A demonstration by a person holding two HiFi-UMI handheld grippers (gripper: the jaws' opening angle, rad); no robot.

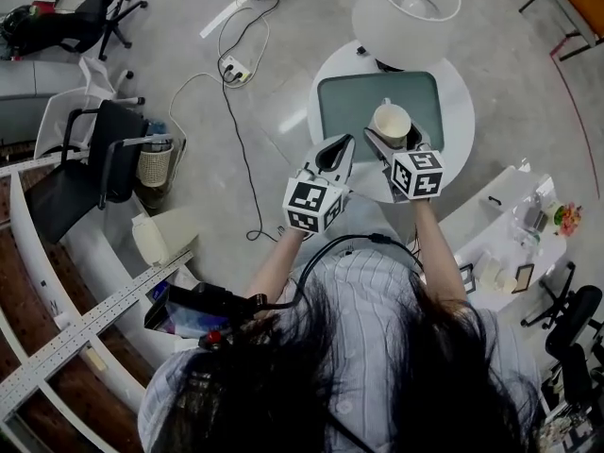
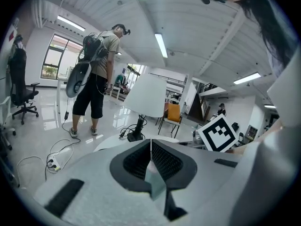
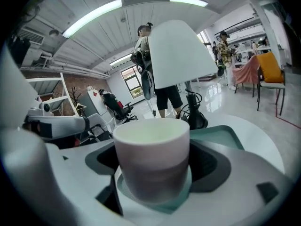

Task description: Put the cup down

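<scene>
Cream cylindrical cup point(image 1: 391, 121) sits clamped upright in right gripper point(image 1: 394, 140) over teal rectangular mat point(image 1: 344, 111). Lower it level, then release. Left gripper point(image 1: 342, 149) is closed and empty.

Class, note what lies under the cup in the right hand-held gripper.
A green tray on the round white table lies under the cup. The cup's base is hidden, so contact with the tray cannot be seen.

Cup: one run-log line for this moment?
right gripper: shut on cup | cup: upright, over green tray, contact unclear | left gripper: shut, empty | phase: not released
</scene>
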